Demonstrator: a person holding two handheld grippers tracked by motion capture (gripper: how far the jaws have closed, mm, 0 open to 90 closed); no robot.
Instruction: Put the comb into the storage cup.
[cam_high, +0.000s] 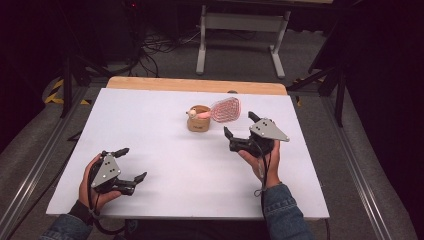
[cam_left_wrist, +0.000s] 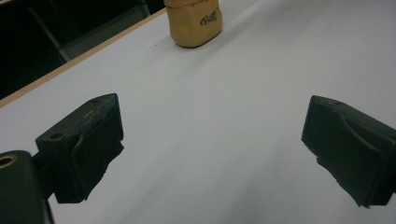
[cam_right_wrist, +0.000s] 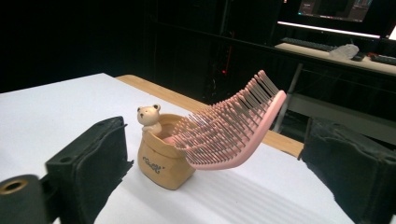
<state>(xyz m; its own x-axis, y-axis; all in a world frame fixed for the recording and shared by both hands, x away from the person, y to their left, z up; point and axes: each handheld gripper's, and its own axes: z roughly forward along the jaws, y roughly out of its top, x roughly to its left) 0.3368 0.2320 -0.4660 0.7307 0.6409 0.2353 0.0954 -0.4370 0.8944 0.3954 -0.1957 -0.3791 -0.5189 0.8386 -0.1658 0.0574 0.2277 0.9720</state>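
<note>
Jaws of the left gripper (cam_high: 131, 165) and right gripper (cam_high: 239, 125) are spread wide, empty. A pink hairbrush (cam_right_wrist: 233, 128) is propped in a tan bear-topped holder (cam_right_wrist: 161, 163) on the white table (cam_high: 165, 145), just beyond the right gripper.

My table (cam_high: 165, 165) is a white sheet laid over a wooden top, with a strip of bare wood showing along the far edge. Toward the far middle of it a small tan holder (cam_high: 198, 121) stands upright, with dark lettering on its side and a little bear figure (cam_right_wrist: 149, 116) at its rim. A pink hairbrush (cam_right_wrist: 229, 133) sticks out of the holder, handle down inside, its bristled head leaning out over the white surface without touching it.
</note>
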